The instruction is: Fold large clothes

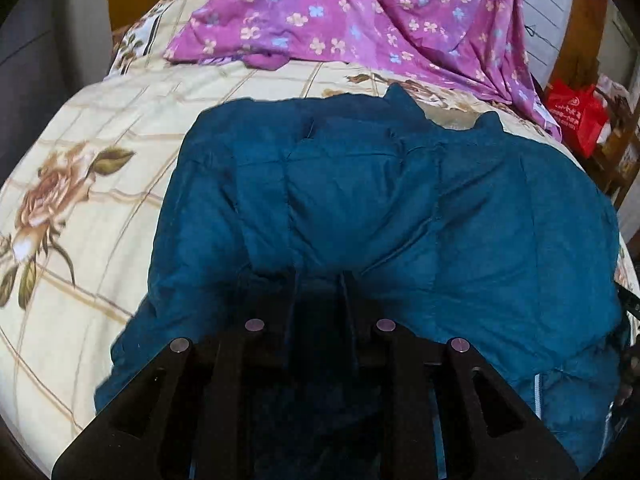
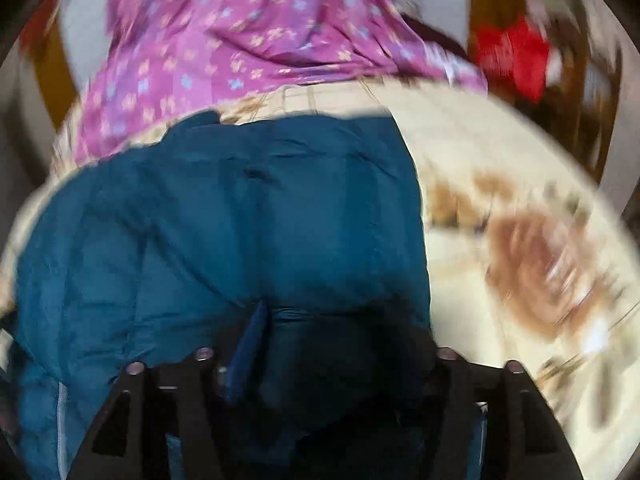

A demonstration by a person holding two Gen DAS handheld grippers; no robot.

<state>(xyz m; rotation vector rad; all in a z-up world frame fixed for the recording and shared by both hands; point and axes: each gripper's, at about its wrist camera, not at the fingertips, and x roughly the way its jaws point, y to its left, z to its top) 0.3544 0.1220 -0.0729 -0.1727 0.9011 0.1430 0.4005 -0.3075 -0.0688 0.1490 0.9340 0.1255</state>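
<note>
Left wrist view: the left gripper point(image 1: 318, 280) is pinching, nearly closed, the near hem of the blue jacket point(image 1: 360, 200) lying ahead on the floral bedsheet point(image 1: 80, 200); right wrist view: the right gripper point(image 2: 320, 320) is standing half open around the hem, grip unclear; both corners should be lifting evenly.

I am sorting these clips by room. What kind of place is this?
Probably a bedroom: the blue padded jacket lies on a bed with a rose-print cover, a purple floral cloth behind it.

Bare bedspread point(image 1: 80, 128) beside teal jacket point(image 1: 360, 200); purple cloth point(image 1: 360, 12) apparently blocking beyond.
</note>
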